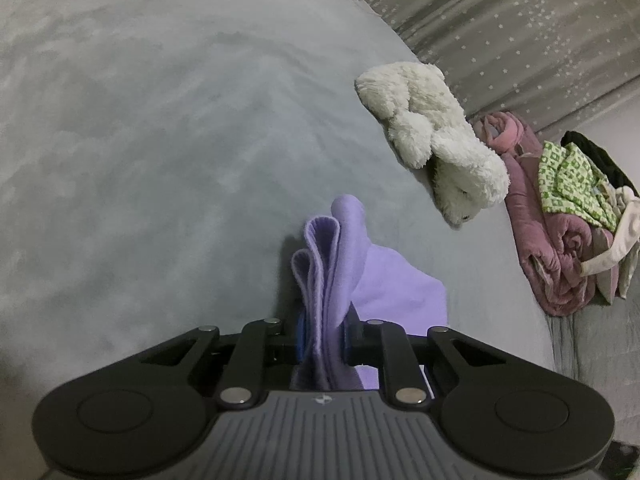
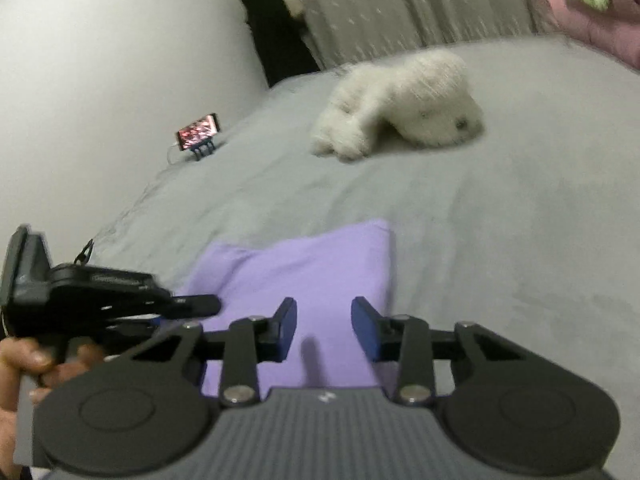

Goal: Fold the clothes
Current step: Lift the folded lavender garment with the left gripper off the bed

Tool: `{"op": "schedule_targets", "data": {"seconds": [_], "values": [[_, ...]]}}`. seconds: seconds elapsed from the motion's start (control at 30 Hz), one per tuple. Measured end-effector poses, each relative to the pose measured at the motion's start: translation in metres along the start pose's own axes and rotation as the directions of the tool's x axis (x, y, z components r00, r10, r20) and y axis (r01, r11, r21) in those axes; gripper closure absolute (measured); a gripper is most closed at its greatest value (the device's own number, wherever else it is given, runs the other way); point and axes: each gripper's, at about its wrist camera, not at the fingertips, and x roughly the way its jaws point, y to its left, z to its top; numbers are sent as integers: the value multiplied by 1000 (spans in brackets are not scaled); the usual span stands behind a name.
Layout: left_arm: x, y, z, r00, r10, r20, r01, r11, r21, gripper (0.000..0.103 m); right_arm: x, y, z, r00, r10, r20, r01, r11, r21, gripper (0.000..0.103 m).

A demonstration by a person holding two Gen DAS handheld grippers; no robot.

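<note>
Under both of my grippers spreads the grey bed [image 1: 140, 140], filling most of each view. Past it, far ahead of the right gripper, a star-dotted grey curtain [image 2: 400, 8] hangs at the bed's far edge. Ahead and to the right of the left gripper a pile of clothes [image 1: 560, 216] sits at the bed's edge, a pink quilted piece at the bottom and a green-patterned one on top. Just beside that pile, nearer me, a white stuffed toy [image 1: 432, 136] lies on its side. Directly in front of both grippers is the purple cloth [image 2: 304, 268], lying partly flat on the bed. My left gripper [image 1: 324, 340] is clamped tight on a bunched, doubled-over edge of it, and the folds stand up between the fingers. My right gripper [image 2: 324, 328] has its fingers parted with nothing between them, poised above the flat part of the cloth. The picture there is blurred, so I cannot say whether the fingertips touch the fabric. Far ahead to its left, a small lit phone [image 2: 199, 133] is propped on the bed.
</note>
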Motion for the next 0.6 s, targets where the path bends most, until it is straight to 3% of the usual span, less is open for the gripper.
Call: {"op": "schedule_targets", "data": {"seconds": [0.23,0.6], "values": [[1,-3,-1,1000,16,2,-16,1000,21,87,8,-28,-12,1000,-6,-6,6,997,80,70],[2,-7,-2,999,42,4,-42,998,45,87,22,-54,-1,989,137,-50,-124,972,198,67]]}}
